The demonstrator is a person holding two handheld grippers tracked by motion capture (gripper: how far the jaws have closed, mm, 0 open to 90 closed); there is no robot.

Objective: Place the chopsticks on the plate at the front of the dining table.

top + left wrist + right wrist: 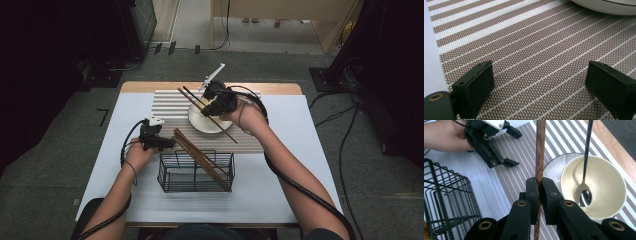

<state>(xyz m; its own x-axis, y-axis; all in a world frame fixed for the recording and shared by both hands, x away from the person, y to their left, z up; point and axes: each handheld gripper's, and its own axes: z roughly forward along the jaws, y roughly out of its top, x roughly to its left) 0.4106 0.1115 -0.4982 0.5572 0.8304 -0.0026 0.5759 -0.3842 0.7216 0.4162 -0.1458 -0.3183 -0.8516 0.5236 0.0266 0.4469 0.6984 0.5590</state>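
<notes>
Right fingers clamp one chopstick; left fingers wide apart, empty. One bowl, one spoon, one basket.

Wire basket w/ chopsticks near edge; striped mat behind.

The tabletop is wooden, its bare edge showing along the far side. A white sheet covers most of it. Beyond the black wire basket, which stands on the sheet, lies a brown-and-white striped placemat. A white plate with a cream bowl rests on that placemat.
</notes>
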